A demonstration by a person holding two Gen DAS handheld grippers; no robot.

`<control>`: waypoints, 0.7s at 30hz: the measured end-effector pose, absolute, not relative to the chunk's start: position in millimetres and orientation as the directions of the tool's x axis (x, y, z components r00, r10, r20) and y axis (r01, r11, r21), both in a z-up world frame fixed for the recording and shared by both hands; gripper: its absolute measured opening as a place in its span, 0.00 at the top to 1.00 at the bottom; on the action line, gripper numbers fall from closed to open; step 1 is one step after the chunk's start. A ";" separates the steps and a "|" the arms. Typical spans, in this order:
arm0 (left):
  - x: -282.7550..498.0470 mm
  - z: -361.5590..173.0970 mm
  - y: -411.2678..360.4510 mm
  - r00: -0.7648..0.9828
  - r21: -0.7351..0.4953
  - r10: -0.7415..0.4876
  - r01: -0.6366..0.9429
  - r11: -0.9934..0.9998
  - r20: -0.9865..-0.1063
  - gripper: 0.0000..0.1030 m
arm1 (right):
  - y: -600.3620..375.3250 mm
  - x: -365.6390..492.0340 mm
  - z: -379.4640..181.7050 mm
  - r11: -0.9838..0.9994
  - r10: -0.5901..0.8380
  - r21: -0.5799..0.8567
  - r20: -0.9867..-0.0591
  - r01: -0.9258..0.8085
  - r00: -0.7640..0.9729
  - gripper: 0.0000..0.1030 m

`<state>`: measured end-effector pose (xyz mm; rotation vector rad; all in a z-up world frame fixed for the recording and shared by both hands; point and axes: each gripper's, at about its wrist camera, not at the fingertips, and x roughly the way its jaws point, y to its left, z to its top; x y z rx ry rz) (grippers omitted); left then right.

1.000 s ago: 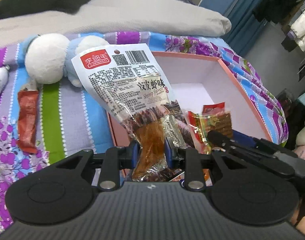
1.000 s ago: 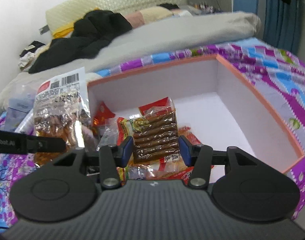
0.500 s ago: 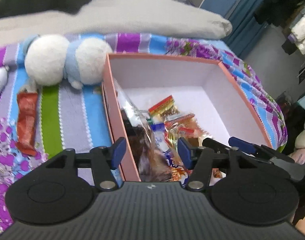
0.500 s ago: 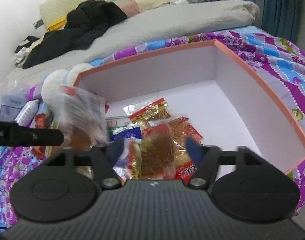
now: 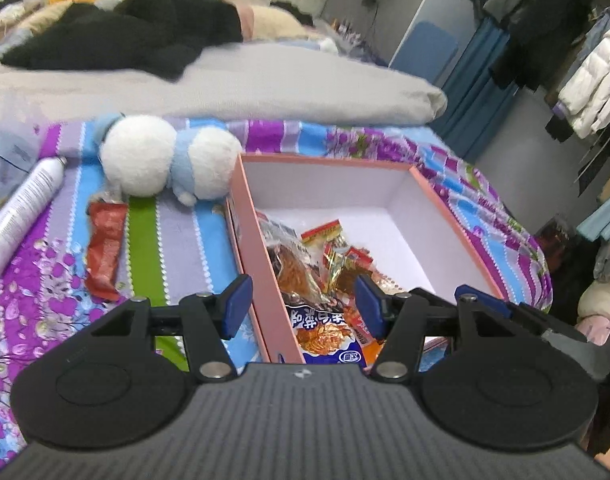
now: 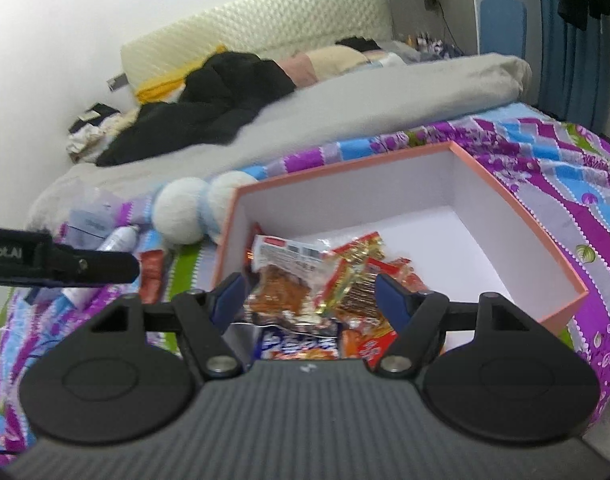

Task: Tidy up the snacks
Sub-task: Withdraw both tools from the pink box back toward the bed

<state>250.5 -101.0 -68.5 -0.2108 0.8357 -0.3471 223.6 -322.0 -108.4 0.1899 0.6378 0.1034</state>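
Over the pink cardboard box (image 5: 252,240) both tools, left tool (image 5: 301,306) and right tool (image 6: 309,300), hang spread and empty; snack packets (image 6: 305,276) heaped inside. Next: red sachet (image 5: 104,250) on bedspread; approach low, pinch mid-length.

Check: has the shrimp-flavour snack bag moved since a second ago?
Yes. The shrimp-flavour snack bag dropped from the left gripper into the pink box, against its left wall.
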 end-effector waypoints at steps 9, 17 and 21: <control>187.8 -35.1 -68.2 0.680 -0.315 -0.392 0.241 0.918 -0.619 0.39 | -294.1 176.0 -80.3 0.983 0.148 0.173 -0.515 -0.067 0.844 0.29; 131.6 -28.1 -34.1 0.730 -0.301 -0.355 0.211 0.930 -0.584 0.39 | -277.1 135.3 -65.4 0.977 0.174 0.189 -0.450 -0.097 0.876 0.29; 105.3 -32.9 -19.7 0.745 -0.306 -0.333 0.181 0.935 -0.578 0.39 | -266.7 118.4 -64.2 0.976 0.192 0.176 -0.433 -0.126 0.881 0.29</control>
